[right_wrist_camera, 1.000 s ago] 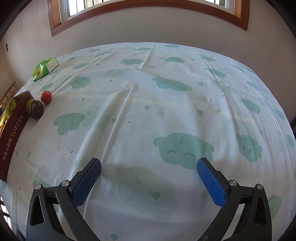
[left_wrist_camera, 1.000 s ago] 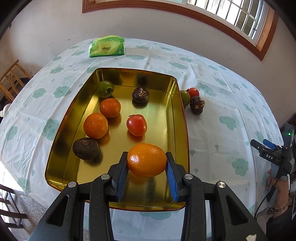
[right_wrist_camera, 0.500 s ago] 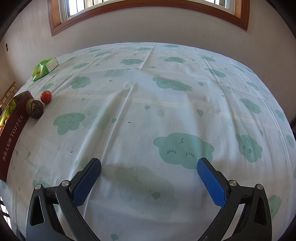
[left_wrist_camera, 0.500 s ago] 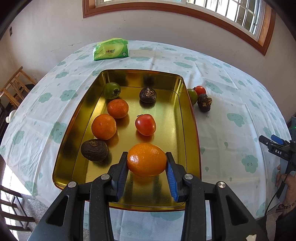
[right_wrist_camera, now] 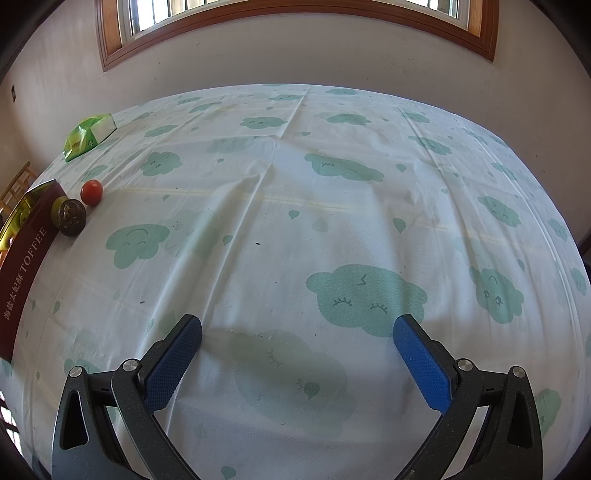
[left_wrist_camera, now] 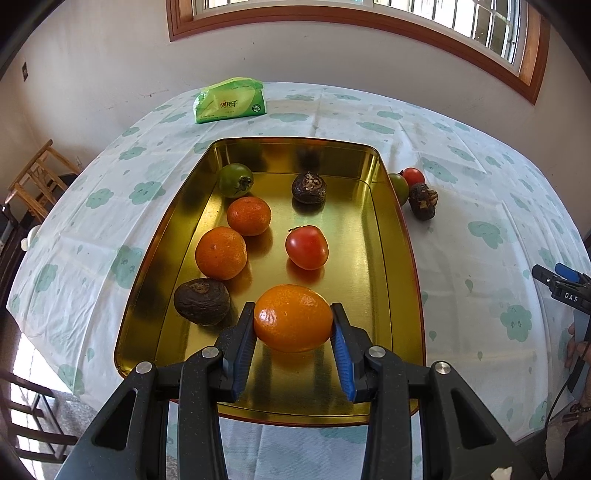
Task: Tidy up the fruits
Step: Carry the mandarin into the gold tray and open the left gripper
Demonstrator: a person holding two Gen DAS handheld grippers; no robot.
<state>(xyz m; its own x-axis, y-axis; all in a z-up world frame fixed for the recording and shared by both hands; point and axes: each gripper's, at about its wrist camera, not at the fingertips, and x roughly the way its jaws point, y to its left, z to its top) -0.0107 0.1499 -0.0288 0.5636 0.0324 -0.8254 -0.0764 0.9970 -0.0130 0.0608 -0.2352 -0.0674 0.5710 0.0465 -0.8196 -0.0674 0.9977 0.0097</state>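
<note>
— Where is the light coming from?
— Daylight, through the window [left_wrist_camera: 424,22] behind the far edge of the table [left_wrist_camera: 480,229]; both views are bright and sharp, with no motion blur.
— Any glare?
— The gold tray [left_wrist_camera: 376,258] mirrors the fruit and carries dark reflections along its left wall. The held orange [left_wrist_camera: 293,317] shows a small white highlight.
— Shadows?
— Soft ones. In the right wrist view a broad grey patch lies on the tablecloth [right_wrist_camera: 332,221] near the front edge, between the blue pads [right_wrist_camera: 421,354].
— Distortion?
— Strong fisheye: the table bulges like a dome, the window frame curves, and the corners go black.
</note>
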